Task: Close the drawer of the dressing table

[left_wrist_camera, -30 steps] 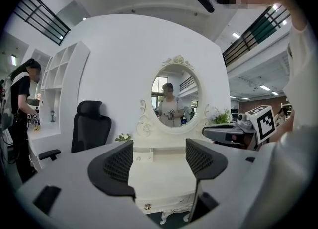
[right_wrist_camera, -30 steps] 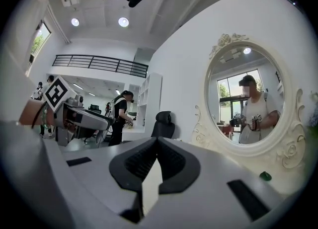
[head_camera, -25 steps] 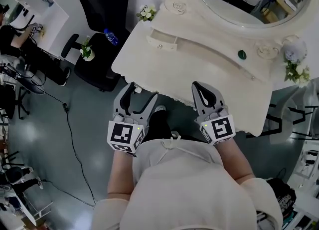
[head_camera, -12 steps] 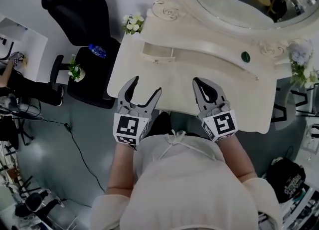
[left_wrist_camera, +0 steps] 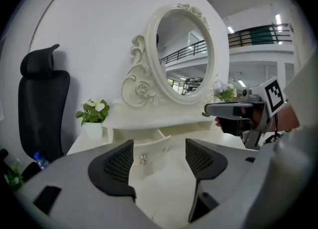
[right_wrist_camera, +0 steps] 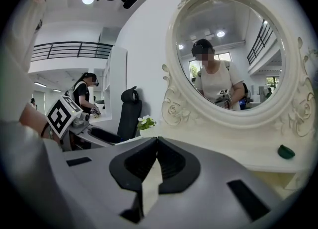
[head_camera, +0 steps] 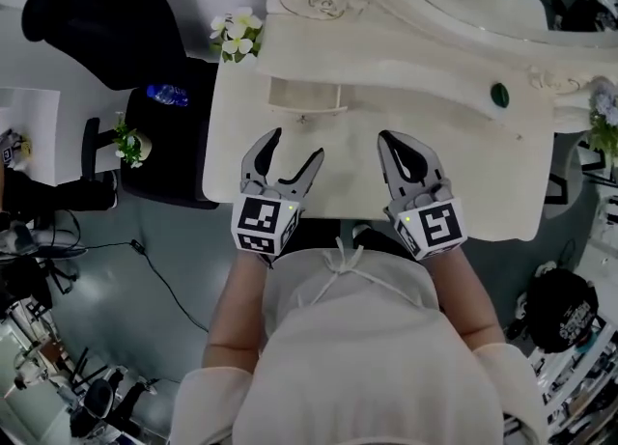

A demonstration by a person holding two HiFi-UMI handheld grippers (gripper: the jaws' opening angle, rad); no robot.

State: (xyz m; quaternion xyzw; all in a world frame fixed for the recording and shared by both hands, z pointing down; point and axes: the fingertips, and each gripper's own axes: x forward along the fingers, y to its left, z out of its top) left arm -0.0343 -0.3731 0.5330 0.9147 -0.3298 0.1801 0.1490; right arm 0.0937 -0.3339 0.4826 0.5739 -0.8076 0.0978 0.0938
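The cream dressing table (head_camera: pixel 483 182) has a small drawer (head_camera: pixel 304 96) standing pulled out under the mirror shelf at its left, with a small knob (head_camera: pixel 302 118) on its front. My left gripper (head_camera: pixel 296 144) hovers open over the tabletop just short of that drawer. In the left gripper view the drawer front (left_wrist_camera: pixel 149 148) and knob (left_wrist_camera: pixel 143 159) sit between the left gripper's (left_wrist_camera: pixel 159 156) spread jaws. My right gripper (head_camera: pixel 398 144) is shut and empty over the middle of the tabletop, to the drawer's right; its jaws meet in the right gripper view (right_wrist_camera: pixel 157 143).
An oval mirror (right_wrist_camera: pixel 233 59) rises behind the table. A green item (head_camera: pixel 499 96) lies on the shelf at right. White flowers (head_camera: pixel 235 36) stand at the table's back left corner. A black chair (head_camera: pixel 106 28) with a bottle (head_camera: pixel 166 96) is to the left.
Both grippers have moved forward from the table's front edge to over the tabletop, toward the drawer. The left stays open and the right stays shut.
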